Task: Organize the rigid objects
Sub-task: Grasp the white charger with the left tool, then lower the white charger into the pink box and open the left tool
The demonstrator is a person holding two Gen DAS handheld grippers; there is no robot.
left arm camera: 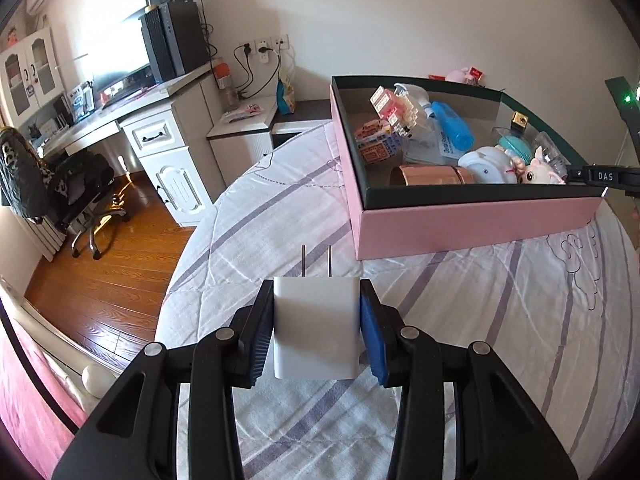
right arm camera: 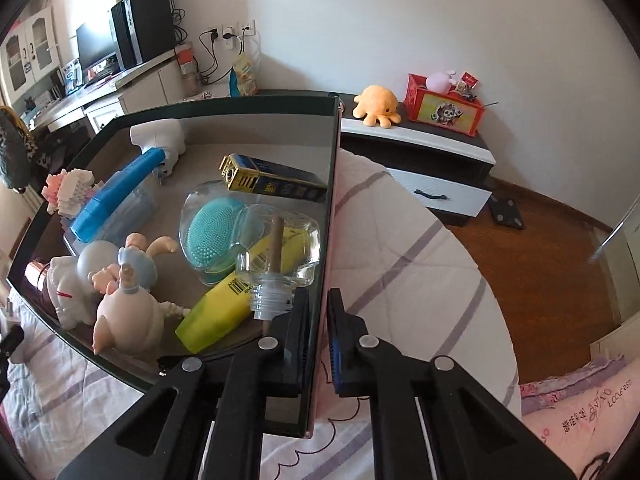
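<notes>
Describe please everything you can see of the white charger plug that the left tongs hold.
The white charger plug is a small rounded block of smooth, glossy plastic with two flat metal prongs on its far end, pointing away from the camera toward the pink box. No cable shows on it. The left tongs are shut on it: one blue-padded finger presses each side. It hangs above the striped bedspread, short of the box, touching nothing else visible.
</notes>
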